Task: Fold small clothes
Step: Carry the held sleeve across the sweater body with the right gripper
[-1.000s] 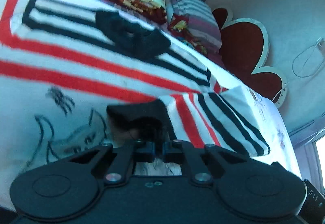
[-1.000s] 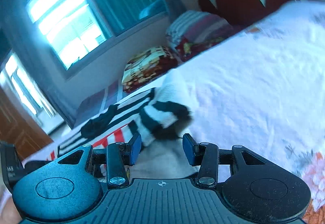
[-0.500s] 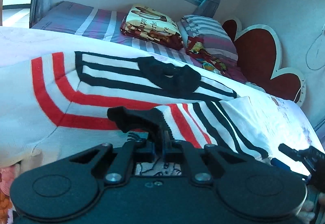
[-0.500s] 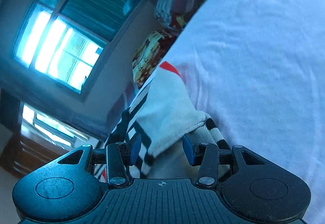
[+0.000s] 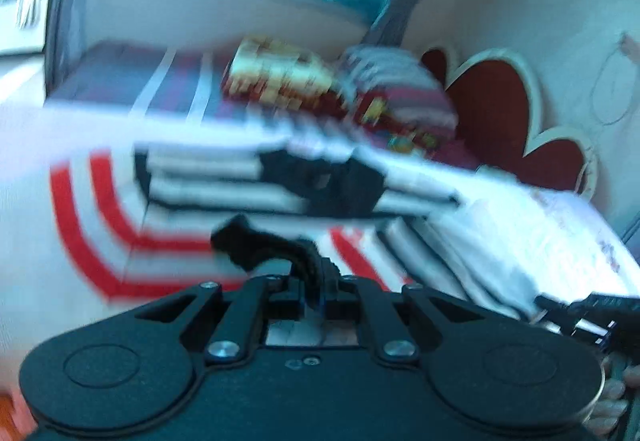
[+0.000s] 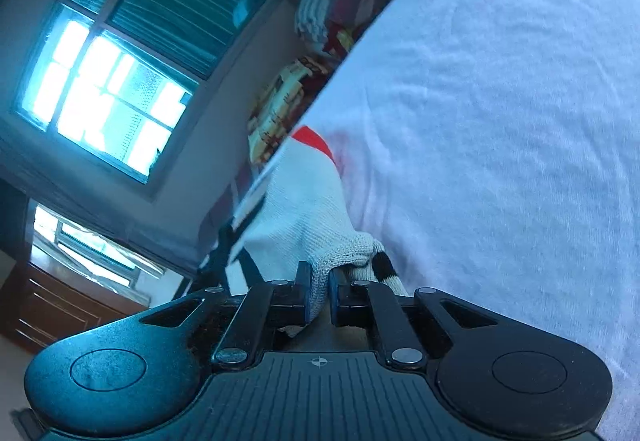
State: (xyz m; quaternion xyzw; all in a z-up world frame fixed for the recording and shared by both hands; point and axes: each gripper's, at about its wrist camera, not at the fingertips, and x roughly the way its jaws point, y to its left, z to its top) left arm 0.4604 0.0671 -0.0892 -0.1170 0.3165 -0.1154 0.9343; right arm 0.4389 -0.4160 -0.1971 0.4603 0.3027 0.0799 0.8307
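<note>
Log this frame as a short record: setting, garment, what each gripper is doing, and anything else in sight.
setting: bed with a white sheet, headboard behind
garment: white knit sweater with red and black stripes, lying on the bed
left gripper: shut on the sweater's black cuff
right gripper: jaws have just been closing, now pinching a fold of white knit
image quality: left wrist view blurred
other items: pillows, window
</note>
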